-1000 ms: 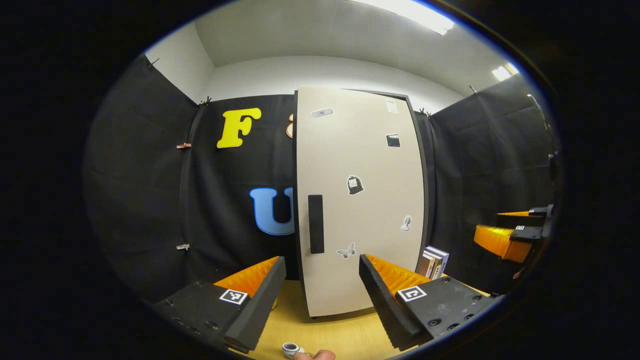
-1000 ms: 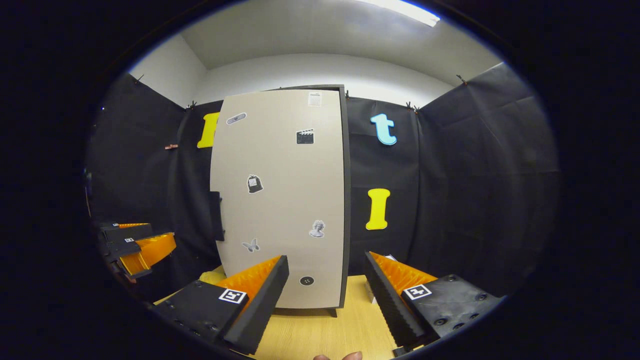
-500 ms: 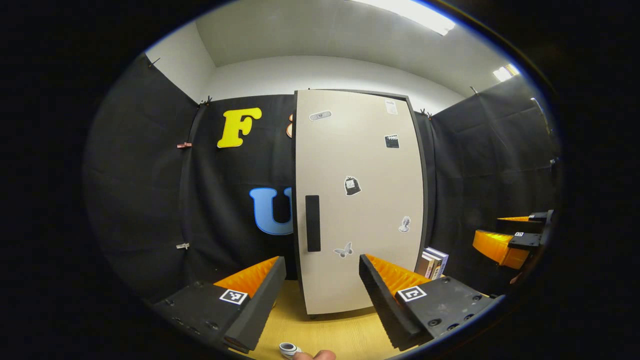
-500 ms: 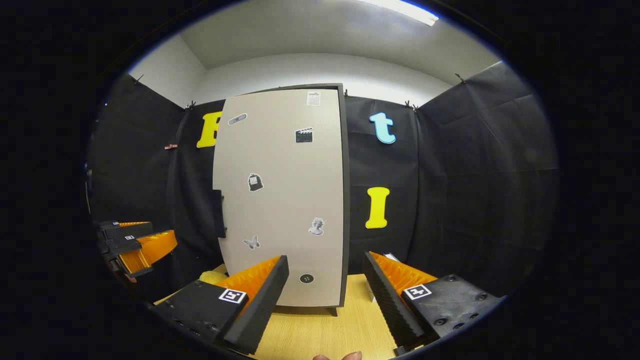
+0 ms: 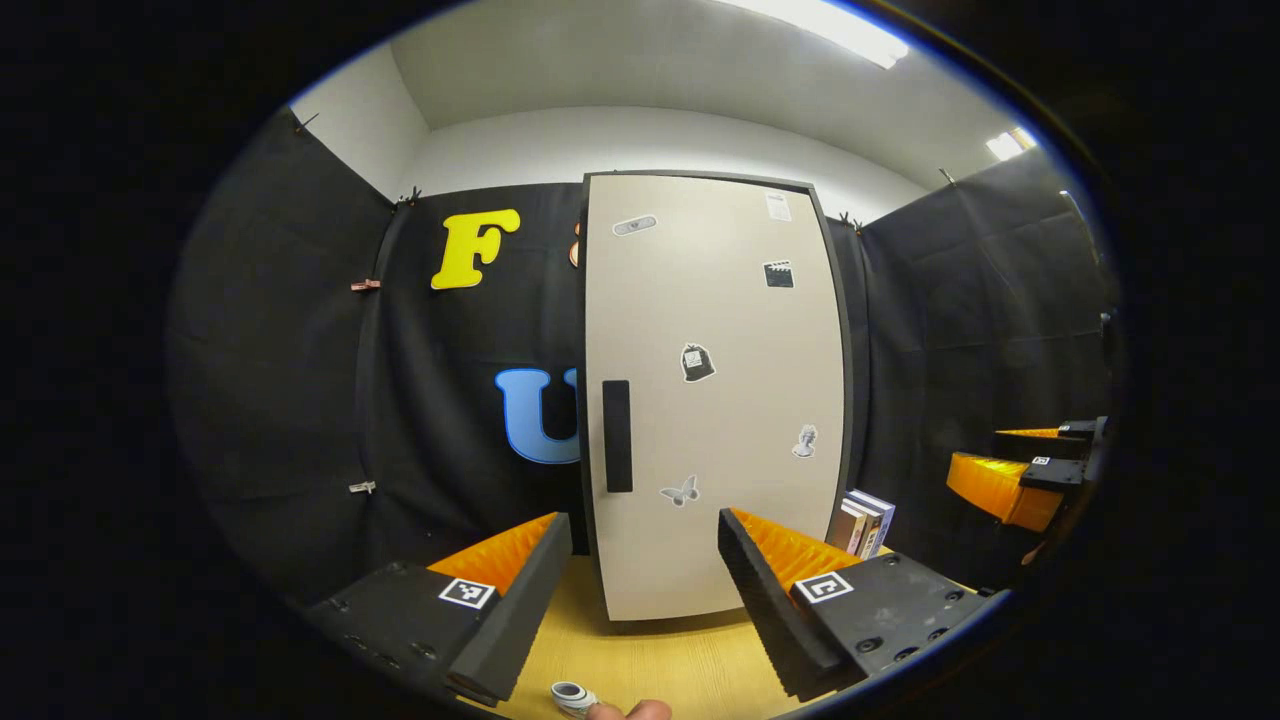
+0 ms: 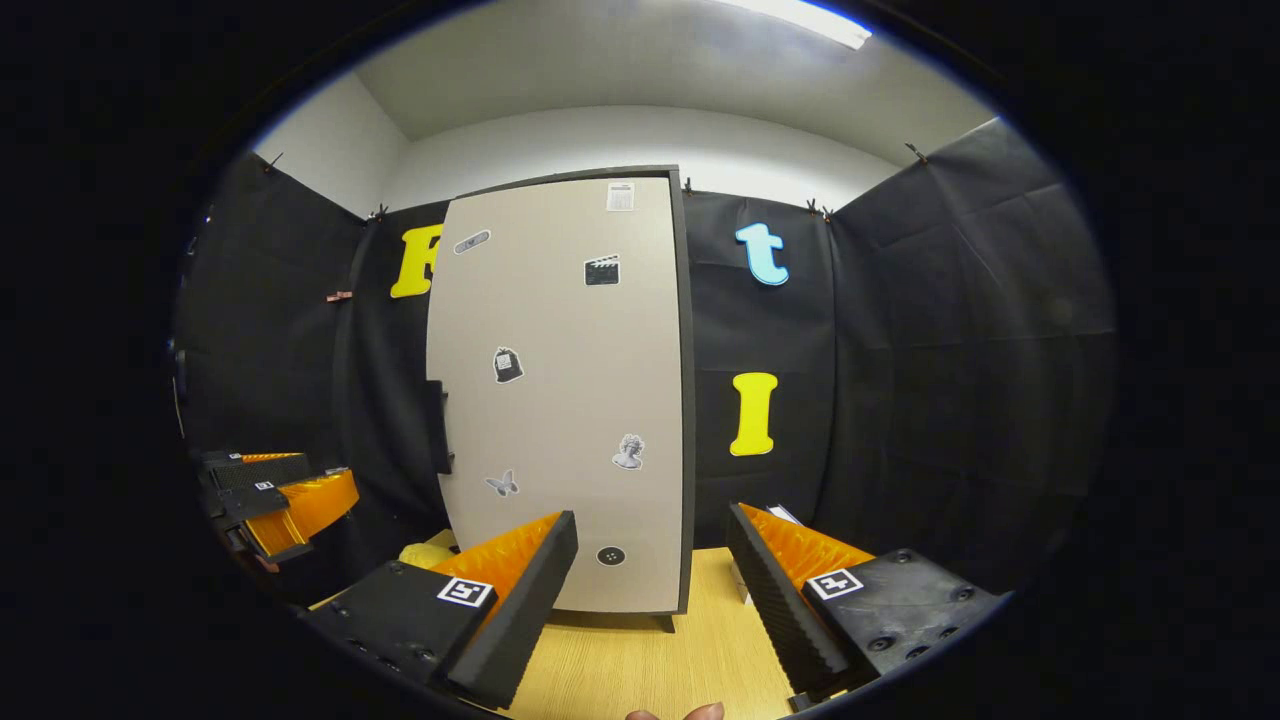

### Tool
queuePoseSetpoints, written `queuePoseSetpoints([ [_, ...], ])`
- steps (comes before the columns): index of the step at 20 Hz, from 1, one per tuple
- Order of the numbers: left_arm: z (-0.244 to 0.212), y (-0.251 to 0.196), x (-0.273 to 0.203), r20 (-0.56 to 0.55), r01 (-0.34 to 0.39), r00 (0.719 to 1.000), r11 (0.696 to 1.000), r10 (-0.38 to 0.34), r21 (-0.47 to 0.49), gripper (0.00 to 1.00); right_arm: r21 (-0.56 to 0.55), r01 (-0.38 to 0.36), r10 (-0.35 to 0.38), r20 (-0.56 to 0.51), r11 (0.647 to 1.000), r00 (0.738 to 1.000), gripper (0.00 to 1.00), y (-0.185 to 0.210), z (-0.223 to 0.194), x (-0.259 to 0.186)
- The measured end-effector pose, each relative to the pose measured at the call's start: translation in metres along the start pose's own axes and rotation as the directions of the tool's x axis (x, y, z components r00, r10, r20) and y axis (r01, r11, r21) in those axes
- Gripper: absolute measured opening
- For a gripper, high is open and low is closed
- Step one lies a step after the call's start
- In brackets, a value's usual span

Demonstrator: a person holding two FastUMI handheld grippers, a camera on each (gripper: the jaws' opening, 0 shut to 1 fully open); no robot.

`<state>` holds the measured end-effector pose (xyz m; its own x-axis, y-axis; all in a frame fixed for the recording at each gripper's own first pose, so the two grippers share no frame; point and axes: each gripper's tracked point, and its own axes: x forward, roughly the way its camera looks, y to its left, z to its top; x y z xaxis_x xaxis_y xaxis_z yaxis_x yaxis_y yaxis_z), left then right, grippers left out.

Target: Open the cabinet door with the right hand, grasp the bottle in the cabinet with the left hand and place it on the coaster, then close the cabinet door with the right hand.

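Cabinet door (image 6: 560, 390) shut, standing tall and upright on the wooden table (image 6: 640, 660), stickers across its pale face. Dark handle (image 5: 617, 436) running vertically along the door's left edge, about mid-height; in the right gripper view seen only edge-on (image 6: 437, 428), jutting from that same left edge. Bottle presumably behind the door, hidden; coaster not made out with any certainty.

Right gripper (image 6: 650, 580) spread wide, holding nothing, aimed at the lower right part of the door, so handle lies up and to its left, well apart. Also seen off to the side in the left gripper view (image 5: 1010, 470), apparently open too.

Left gripper (image 5: 640, 580) likewise wide apart and empty, facing the door nearly head-on, handle just above and a little left of its line; seen again at the left of the right gripper view (image 6: 280, 495). Nearer the handle by aim, yet the opening falls to the right hand: likely needs a swing leftward and upward, fingers straddling the vertical bar from its two sides.

Small stack of books (image 5: 868, 522) beside the cabinet's right foot.
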<state>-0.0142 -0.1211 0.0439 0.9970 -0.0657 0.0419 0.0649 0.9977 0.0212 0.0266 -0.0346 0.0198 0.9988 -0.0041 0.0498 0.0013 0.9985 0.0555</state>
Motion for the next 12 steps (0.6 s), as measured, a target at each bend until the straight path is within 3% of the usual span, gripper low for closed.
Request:
queuePoseSetpoints([
  [8,-0.003,-0.005,0.017,0.012,-0.022,1.0,1.0,0.022,-0.009,0.93,0.013,-0.01,0.01,0.002,1.0,1.0,0.98,-0.01,-0.007,0.024],
  [12,-0.004,-0.013,0.026,0.026,-0.047,0.999,0.999,0.047,0.008,0.93,0.024,-0.025,0.024,0.052,0.999,0.998,0.98,-0.017,-0.002,0.033],
])
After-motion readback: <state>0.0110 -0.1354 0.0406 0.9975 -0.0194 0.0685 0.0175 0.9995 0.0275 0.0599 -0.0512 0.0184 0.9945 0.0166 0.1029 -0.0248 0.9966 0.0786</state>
